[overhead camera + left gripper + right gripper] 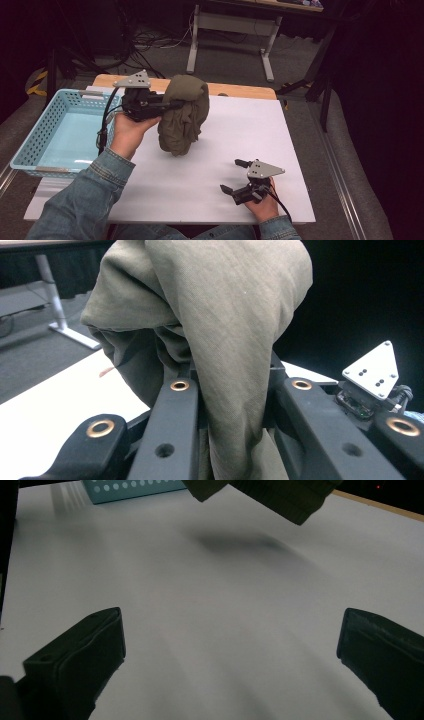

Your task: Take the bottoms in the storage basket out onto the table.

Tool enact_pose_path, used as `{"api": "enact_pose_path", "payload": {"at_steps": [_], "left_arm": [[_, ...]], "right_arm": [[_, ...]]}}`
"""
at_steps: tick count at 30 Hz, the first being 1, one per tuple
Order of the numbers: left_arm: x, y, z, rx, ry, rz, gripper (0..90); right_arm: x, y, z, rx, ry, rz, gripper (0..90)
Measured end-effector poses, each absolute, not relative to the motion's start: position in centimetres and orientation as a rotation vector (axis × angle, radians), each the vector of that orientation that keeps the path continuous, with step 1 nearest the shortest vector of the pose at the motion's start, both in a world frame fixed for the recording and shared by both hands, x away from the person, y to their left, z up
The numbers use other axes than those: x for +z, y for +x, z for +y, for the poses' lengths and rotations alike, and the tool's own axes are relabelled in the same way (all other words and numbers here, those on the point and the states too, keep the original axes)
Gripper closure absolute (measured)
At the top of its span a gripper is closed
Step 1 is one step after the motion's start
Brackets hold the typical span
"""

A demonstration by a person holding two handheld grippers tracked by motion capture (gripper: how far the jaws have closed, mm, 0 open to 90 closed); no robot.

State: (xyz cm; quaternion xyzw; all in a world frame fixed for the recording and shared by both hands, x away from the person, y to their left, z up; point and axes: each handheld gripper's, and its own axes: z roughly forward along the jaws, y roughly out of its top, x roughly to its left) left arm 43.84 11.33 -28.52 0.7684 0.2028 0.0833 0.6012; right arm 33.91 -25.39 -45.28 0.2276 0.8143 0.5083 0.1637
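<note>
A pale blue perforated basket (37,131) sits left on the white table (210,190) — a desk frame (232,25) behind.

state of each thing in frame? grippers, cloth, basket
left gripper: shut on the olive cloth, held level above the table.
olive cloth: bunched, lifted, hanging from the left gripper; its shadow on the sheet in the right gripper view says it is clear of the table.
right gripper: open, nothing between the jaws, low over the white sheet.
blue basket: upright, empty.

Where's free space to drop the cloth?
The basket looks empty. The white sheet is bare right of the cloth and ahead of the right gripper. Crowded only by the left gripper.
</note>
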Motion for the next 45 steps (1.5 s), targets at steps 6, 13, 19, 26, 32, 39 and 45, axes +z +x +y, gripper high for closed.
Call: {"api": "enact_pose_path", "payload": {"at_steps": [6, 13, 19, 26, 32, 39, 45], "left_arm": [[-29.3, 44.0, 9.0, 0.153, 1.792, 0.451, 77.1], [-30.3, 44.4, 6.9, 0.118, 1.812, 0.431, 77.1], [-31.1, 44.5, 5.3, 0.064, 1.808, 0.421, 76.9], [-31.6, 45.1, 4.9, 0.06, 1.816, 0.44, 76.2], [-32.6, 45.8, 4.5, 0.11, 1.883, 0.472, 70.2], [-33.5, 46.2, 4.2, 0.194, 1.98, 0.517, 49.8], [-32.9, 45.6, 5.0, 0.196, 1.948, 0.55, 15.5]], "right_arm": [[-45.3, 33.9, -25.4, 1.452, 0.651, 2.32, 0.0], [-45.3, 33.9, -25.4, 1.455, 0.645, 2.321, 0.0], [-45.2, 33.9, -25.4, 1.458, 0.644, 2.322, 0.0], [-45.3, 33.9, -25.4, 1.459, 0.642, 2.322, 0.0], [-45.3, 33.9, -25.4, 1.458, 0.644, 2.322, 0.0], [-45.3, 33.9, -25.4, 1.462, 0.646, 2.325, 0.0], [-45.3, 33.9, -25.5, 1.461, 0.649, 2.321, 0.0]]}}
